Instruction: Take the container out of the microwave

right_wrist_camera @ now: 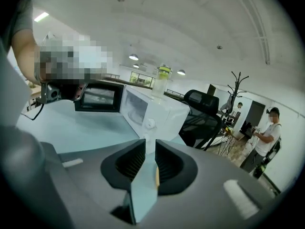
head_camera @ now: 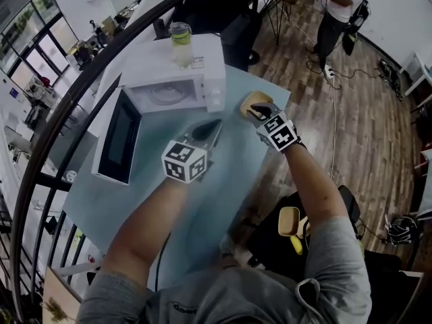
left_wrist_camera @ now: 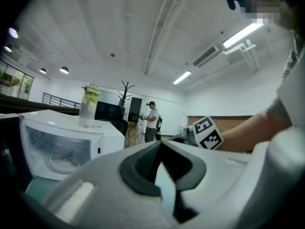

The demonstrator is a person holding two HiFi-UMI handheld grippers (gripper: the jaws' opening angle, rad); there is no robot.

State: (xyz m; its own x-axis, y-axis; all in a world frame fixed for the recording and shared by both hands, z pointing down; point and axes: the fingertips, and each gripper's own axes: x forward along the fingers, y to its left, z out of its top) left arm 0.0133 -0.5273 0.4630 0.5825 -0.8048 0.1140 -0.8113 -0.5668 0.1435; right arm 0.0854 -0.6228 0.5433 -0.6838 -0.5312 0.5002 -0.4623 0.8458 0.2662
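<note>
One clear container [head_camera: 180,42], green lid, upright on top of microwave [head_camera: 209,79], not inside. One microwave, door [head_camera: 120,137] swung open to its left, cavity showing bare turntable [head_camera: 165,96]. Nothing blocks the opening.

Two grippers in front of microwave, above pale table [head_camera: 223,187]:
- left gripper [left_wrist_camera: 160,147]: jaw tips together, empty
- right gripper [right_wrist_camera: 147,147]: jaws slightly apart, empty

One tan wooden piece [head_camera: 250,100] beside microwave's right.

Pale blue surface [head_camera: 223,181] carries a white microwave [head_camera: 209,79], door open, far left. Tan container [head_camera: 250,100] sits far right.
</note>
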